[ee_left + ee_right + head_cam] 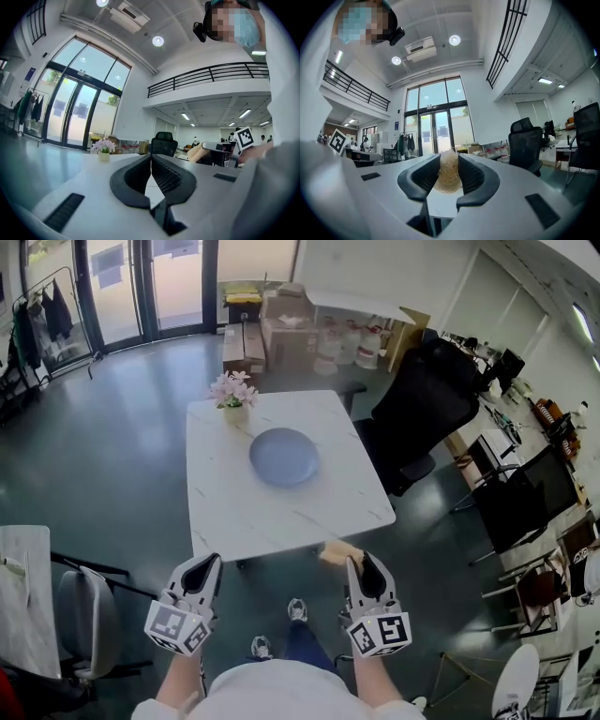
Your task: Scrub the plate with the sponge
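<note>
Nearest the person, both tools hang short of the counter's front edge. The left hand-held gripper has its jaws pressed together with nothing between them. It sits at about 7 o'clock from the counter's middle and plays no part yet.

The right hand-held gripper, at about 5 o'clock, pinches the sponge. This is a pale, straw-coloured fibrous wad squeezed between both pads, and it pokes out just over the counter's near rim.

Farther on, the blue-grey plate lies flat on the white counter, slightly past its middle toward 12 o'clock. It is well apart from the sponge and nothing touches it. A small vase of pink flowers stands near the plate at its 11 o'clock, by the far left corner. A black office chair waits off the counter at 2 o'clock.

By my reading, only the first part is done: the sponge is in hand. Carrying it forward to the plate, pressing it down and scrubbing are all left. The empty left tool may be needed to steady the plate so it does not slide, and the vase leaves little room on that side.
</note>
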Tool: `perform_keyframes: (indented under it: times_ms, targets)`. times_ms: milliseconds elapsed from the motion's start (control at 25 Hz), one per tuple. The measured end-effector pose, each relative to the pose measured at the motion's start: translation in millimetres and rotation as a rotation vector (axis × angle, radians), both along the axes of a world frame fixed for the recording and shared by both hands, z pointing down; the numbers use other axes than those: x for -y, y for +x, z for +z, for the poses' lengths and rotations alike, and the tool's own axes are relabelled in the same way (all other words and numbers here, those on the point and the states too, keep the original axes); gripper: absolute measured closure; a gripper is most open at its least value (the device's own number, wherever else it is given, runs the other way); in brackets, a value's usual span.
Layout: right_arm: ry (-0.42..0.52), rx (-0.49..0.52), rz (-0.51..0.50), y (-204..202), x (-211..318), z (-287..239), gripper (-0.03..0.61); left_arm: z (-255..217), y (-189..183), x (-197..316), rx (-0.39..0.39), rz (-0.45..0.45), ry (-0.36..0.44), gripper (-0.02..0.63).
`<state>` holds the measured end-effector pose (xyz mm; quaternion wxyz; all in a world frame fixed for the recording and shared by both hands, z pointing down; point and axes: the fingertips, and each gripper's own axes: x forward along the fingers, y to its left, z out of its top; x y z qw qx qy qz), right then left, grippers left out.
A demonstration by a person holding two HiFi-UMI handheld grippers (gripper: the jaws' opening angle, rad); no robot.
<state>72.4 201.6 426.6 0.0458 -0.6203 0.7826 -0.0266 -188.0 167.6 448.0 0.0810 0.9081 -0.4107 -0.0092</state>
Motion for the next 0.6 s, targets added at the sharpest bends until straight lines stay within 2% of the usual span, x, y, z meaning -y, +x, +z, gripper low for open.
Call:
perform_keyframes:
  times_ms: [240, 600]
  targets:
    - [-0.007, 0.006, -0.024, 16, 37, 6, 0.460, 8, 15, 31, 0.001, -0.027, -0.015, 0.581]
    - [0.005, 0.026, -0.082, 60, 107, 6, 0.460, -1, 64, 86, 0.022, -0.074, -0.002, 0.580]
